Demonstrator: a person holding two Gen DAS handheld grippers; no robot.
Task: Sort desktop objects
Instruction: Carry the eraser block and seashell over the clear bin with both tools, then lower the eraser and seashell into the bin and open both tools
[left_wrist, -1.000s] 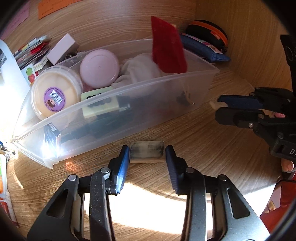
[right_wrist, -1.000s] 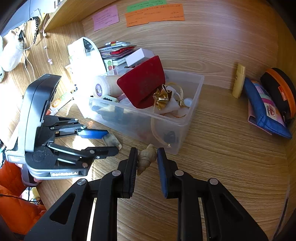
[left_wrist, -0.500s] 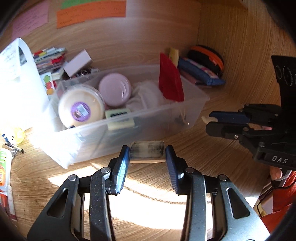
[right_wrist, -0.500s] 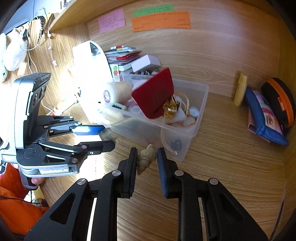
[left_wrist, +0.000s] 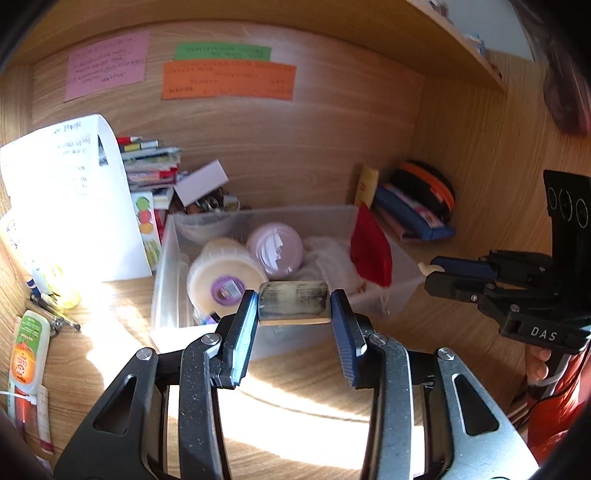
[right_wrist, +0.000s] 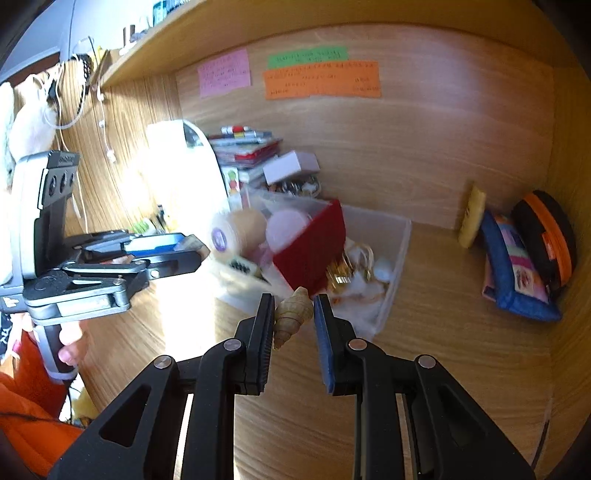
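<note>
My left gripper (left_wrist: 293, 304) is shut on a worn, smudged eraser (left_wrist: 293, 302) and holds it in the air in front of the clear plastic bin (left_wrist: 164, 280). My right gripper (right_wrist: 293, 312) is shut on a tan spiral seashell (right_wrist: 291, 314), also in the air before the bin (right_wrist: 397, 266). The bin holds a cream round tub (left_wrist: 221, 282), a pink lidded jar (left_wrist: 275, 245), a red pouch (left_wrist: 369, 251) and white cloth. Each gripper shows in the other's view, the right one (left_wrist: 430, 275) at the right, the left one (right_wrist: 192, 249) at the left.
A white paper sheet (left_wrist: 66, 199), stacked booklets (left_wrist: 151, 162) and a small white box (left_wrist: 201, 182) stand behind the bin. A blue pouch (right_wrist: 513, 269), a black-orange case (right_wrist: 550, 236) and a yellow tube (right_wrist: 471, 216) lie at the right wall. Tubes and pens (left_wrist: 27, 350) lie at the left.
Both grippers have risen and drawn back from the bin, still holding the eraser and the shell. The bin now sits lower and farther off, and the wall notes have come into view.
</note>
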